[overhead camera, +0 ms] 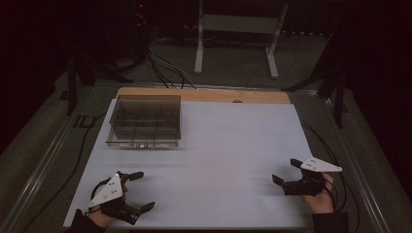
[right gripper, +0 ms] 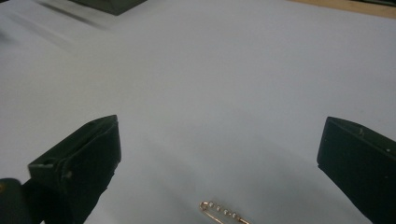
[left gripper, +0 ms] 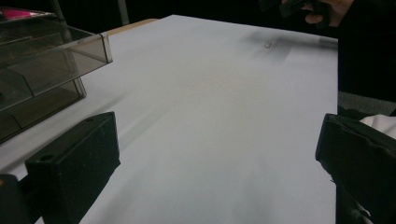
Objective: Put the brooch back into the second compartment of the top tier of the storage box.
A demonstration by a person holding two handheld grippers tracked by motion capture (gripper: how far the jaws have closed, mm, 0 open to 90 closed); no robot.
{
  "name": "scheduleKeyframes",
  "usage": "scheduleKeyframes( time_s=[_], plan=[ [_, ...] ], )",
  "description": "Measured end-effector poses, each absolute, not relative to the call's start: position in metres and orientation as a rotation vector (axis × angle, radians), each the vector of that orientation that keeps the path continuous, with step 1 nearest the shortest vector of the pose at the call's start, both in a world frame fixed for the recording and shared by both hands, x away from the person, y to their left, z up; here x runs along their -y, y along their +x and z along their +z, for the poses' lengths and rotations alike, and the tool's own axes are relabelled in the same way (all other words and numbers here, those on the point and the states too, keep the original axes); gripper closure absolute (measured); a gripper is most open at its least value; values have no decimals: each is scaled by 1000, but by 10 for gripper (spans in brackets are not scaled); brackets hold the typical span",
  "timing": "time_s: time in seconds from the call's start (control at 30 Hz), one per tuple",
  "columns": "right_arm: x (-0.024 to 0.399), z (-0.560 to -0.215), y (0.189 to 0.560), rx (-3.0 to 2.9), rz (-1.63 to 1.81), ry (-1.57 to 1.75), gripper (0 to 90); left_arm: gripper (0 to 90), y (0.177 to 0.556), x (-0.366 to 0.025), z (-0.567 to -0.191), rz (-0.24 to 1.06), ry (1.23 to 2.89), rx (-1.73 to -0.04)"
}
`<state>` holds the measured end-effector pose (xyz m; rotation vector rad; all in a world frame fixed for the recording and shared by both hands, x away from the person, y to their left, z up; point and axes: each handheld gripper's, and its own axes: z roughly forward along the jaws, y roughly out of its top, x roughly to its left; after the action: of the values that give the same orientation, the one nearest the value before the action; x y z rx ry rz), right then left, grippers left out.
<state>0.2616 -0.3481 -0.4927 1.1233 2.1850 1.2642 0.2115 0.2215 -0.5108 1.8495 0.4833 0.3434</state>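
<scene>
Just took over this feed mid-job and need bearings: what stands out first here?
A smoky clear compartment box sits at the far left of the white table sheet. Near the front edge, the left tool and right tool are both held open and empty, one at each side. In the right gripper view, a small gold chain piece lies on the sheet between that tool's jaws.
</scene>
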Motion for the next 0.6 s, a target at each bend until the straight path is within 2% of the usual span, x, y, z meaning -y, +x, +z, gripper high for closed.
scheduleKeyframes(
  time_s=[0.2,0.33,0.47,0.57,0.6],
  plan=[
    [350,-499,262,-2207,1260,1158,0,7,211,-221,-511,342,1847,-486],
    [349,-505,263,-2244,1226,1174,78,7,211,-221,-511,343,1853,-483],
    [354,-511,265,-2272,1143,1153,269,7,211,-221,-511,343,1850,-482],
    [358,-513,266,-2293,1117,1170,377,7,212,-221,-511,343,1850,-485],
    [358,-515,267,-2301,1105,1174,387,7,212,-221,-511,343,1850,-485]
  ],
)
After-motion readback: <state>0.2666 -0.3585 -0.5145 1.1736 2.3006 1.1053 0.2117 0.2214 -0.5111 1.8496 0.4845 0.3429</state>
